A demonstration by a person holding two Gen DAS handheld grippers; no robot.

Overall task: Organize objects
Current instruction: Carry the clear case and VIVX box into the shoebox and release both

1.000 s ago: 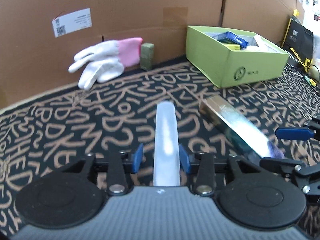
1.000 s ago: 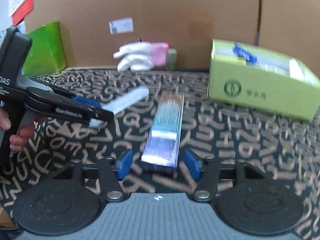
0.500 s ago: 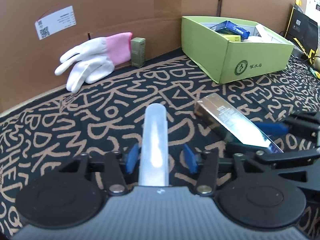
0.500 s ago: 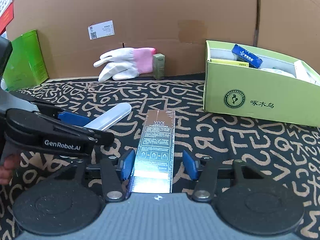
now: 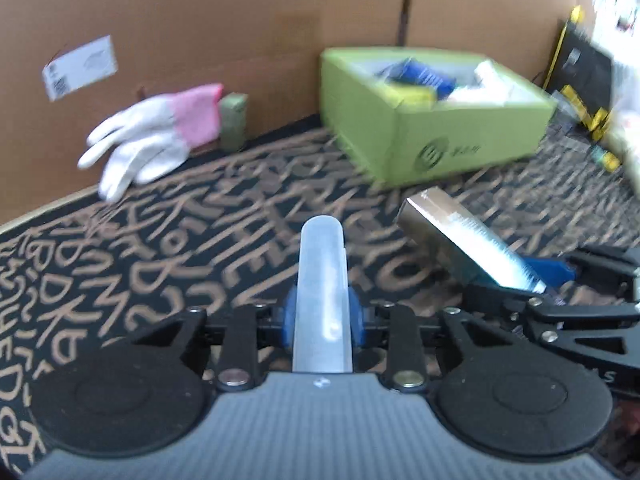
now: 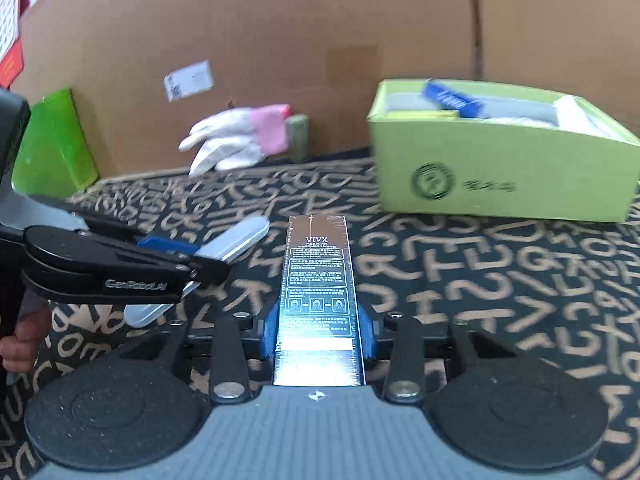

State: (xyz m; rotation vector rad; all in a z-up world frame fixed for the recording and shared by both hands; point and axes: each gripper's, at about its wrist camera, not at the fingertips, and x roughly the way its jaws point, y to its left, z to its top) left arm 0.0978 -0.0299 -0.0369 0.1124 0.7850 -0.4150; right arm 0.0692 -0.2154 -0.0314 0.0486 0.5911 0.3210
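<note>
My left gripper (image 5: pixel 323 315) is shut on a long translucent white case (image 5: pixel 322 280) that points forward above the patterned cloth. My right gripper (image 6: pixel 318 330) is shut on a long dark shiny VIVX box (image 6: pixel 317 280). That box shows in the left wrist view (image 5: pixel 464 240), held by the right gripper (image 5: pixel 548 280). The white case (image 6: pixel 236 242) and the left gripper (image 6: pixel 176 256) show at the left of the right wrist view. An open light-green box (image 6: pixel 500 176) with several items inside stands ahead to the right, also in the left wrist view (image 5: pixel 436 136).
A white and pink glove (image 5: pixel 152 140) and a small olive box (image 5: pixel 234 120) lie against the cardboard wall (image 5: pixel 240 20). A bright green box (image 6: pixel 56 148) stands at far left. Black and yellow gear (image 5: pixel 588 92) lies beyond the green box.
Both grippers have closed their blue pads onto what lay between them: left on the white case, right on the VIVX box. Both views have shifted slightly and blurred.
</note>
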